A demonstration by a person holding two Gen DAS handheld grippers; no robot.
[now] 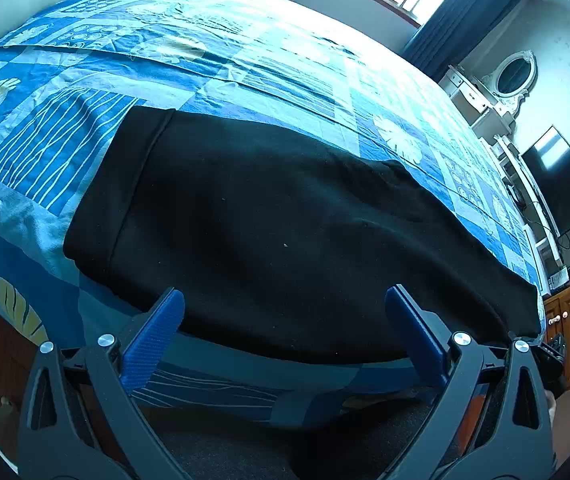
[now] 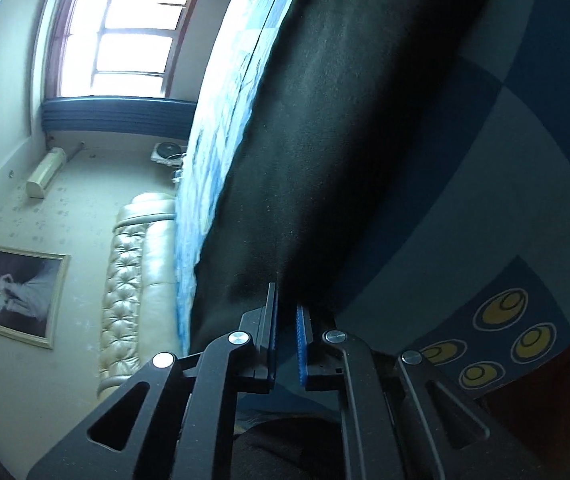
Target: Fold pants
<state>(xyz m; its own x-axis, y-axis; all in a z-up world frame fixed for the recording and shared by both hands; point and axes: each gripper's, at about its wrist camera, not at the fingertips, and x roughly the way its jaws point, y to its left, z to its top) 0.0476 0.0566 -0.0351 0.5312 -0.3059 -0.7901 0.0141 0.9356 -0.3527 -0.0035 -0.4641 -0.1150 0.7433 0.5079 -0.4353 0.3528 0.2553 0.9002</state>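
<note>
- left hand-held gripper (image 1: 284, 322): black linkage arms with triangle cutouts, shiny round silver screws, ribbed blue pads
- right hand-held gripper (image 2: 286, 330): same black frame, silver screws, blue toothed pads

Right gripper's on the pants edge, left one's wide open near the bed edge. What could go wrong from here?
1. The right gripper seems to pinch only the very edge of the black pants; the cloth may slip out on lifting.
2. The left gripper holds nothing, so a one-sided lift could skew the fold.
3. The pants lie near the bedspread edge and might slide off.
</note>
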